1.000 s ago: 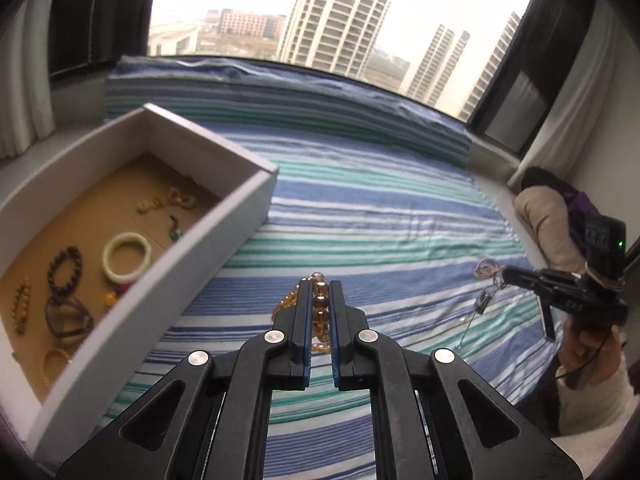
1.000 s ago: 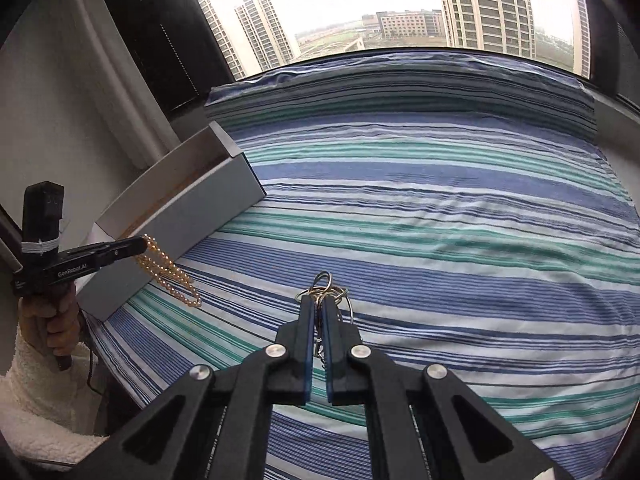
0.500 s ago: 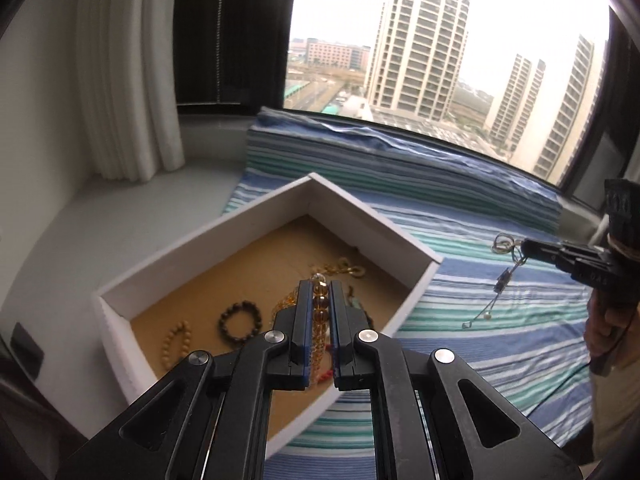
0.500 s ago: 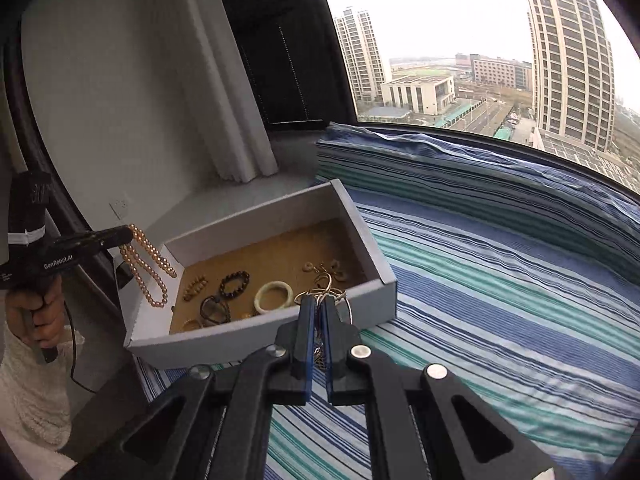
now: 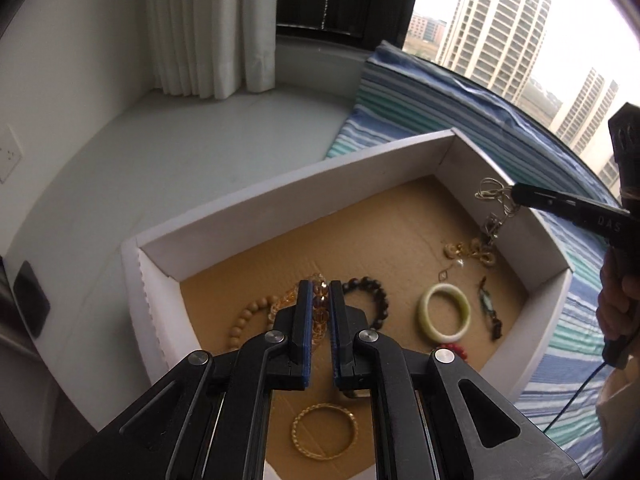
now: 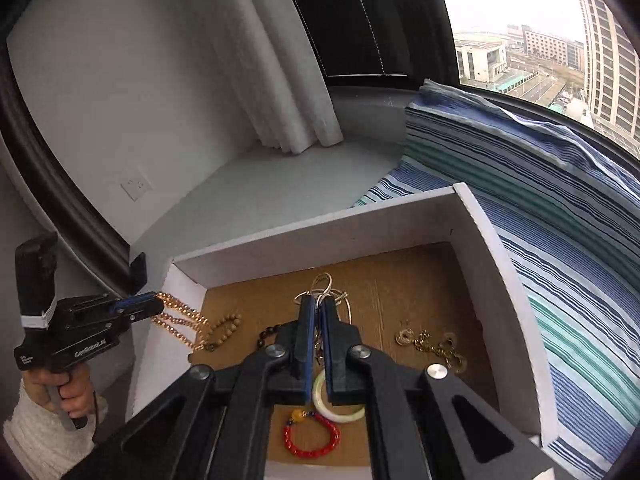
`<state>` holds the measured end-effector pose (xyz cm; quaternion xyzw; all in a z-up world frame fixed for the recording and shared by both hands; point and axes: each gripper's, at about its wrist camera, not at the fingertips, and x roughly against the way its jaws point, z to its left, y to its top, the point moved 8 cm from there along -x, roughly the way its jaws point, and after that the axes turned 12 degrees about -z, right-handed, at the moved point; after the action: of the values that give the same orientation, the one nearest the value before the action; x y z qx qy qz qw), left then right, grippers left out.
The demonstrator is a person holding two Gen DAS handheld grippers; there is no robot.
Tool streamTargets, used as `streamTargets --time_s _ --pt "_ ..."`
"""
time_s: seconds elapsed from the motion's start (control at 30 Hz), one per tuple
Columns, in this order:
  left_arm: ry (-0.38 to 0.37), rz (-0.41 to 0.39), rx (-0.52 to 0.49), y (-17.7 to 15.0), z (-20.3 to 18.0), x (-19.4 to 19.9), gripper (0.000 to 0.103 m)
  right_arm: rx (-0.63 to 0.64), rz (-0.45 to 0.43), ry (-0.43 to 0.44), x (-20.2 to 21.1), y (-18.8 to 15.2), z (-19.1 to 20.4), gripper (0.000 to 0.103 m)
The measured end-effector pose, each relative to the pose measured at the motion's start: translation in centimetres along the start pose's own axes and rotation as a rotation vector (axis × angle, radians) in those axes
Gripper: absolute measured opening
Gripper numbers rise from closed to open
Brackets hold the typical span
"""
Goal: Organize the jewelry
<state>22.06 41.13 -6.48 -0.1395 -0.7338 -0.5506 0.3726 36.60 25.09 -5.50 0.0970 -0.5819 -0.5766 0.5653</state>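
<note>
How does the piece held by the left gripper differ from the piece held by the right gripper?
The left gripper is shut on an amber bead strand, chunky and translucent; the right gripper is shut on a thin silver chain of wire loops. The strand hangs at the box's left edge, the chain near its right wall. Both dangle above the box.

The left gripper (image 5: 319, 292) points steeply downward, its two black fingers with blue pads (image 5: 305, 328) drawn together and pinched on an amber bead strand (image 5: 318, 310). In the right wrist view it sits at the far left, gripped by the left hand (image 6: 66, 394) in a white fleecy sleeve (image 6: 38, 436), fist wrapped round the handle. The right gripper (image 6: 319, 308) also tilts downward, jaws clamped on a silver chain necklace (image 6: 326, 290). In the left wrist view it reaches in from the right, the right hand (image 5: 618, 312) closed round its grip.
</note>
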Motion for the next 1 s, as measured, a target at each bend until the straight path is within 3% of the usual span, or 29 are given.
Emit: streamTargets --time_s 0.17,0.23,0.27,0.3,0.37,0.43,0.5,0.6,0.77,0.9,1.0 --pt "0.019 0.019 -0.014 -1.2 0.1 -1.9 0.006 0.035 0.038 -0.019 -4.9 -1.0 0.4 0.007" --pt "0.048 -0.005 -0.029 -1.0 0.1 -1.9 0.013 0.030 0.046 -0.035 -5.8 -1.0 0.4 0.007" --pt "0.059 -0.016 -0.035 -0.8 0.2 -1.6 0.032 0.021 0.046 -0.036 -5.8 -0.9 0.5 0.010" --pt "0.063 -0.037 -0.039 -0.6 0.0 -1.0 0.054 0.012 0.037 -0.040 -5.4 -0.6 0.5 0.025" --pt "0.084 -0.103 -0.052 0.1 -0.1 0.6 0.074 0.013 0.000 -0.053 -4.1 0.2 0.8 0.049" --pt "0.128 -0.168 -0.083 0.6 -0.6 2.7 0.083 0.040 -0.035 -0.062 -2.2 1.0 1.5 0.053" --pt "0.178 -0.232 -0.102 0.8 -1.3 5.2 0.099 0.081 -0.073 -0.084 0.3 1.3 2.3 0.061" --pt "0.227 -0.328 -0.099 0.3 -2.7 9.0 0.102 0.149 -0.150 -0.127 4.2 1.2 3.9 0.077" --pt "0.256 -0.332 -0.098 -2.4 -5.2 12.7 0.102 0.204 -0.211 -0.167 9.4 -1.0 5.8 0.079" --pt "0.324 -0.372 -0.088 -4.2 -6.6 15.0 0.102 0.221 -0.245 -0.189 12.7 -3.5 6.5 0.080" --pt "0.316 -0.374 -0.049 -5.0 -7.0 16.0 0.102 0.193 -0.282 -0.211 14.6 -4.8 6.2 0.080"
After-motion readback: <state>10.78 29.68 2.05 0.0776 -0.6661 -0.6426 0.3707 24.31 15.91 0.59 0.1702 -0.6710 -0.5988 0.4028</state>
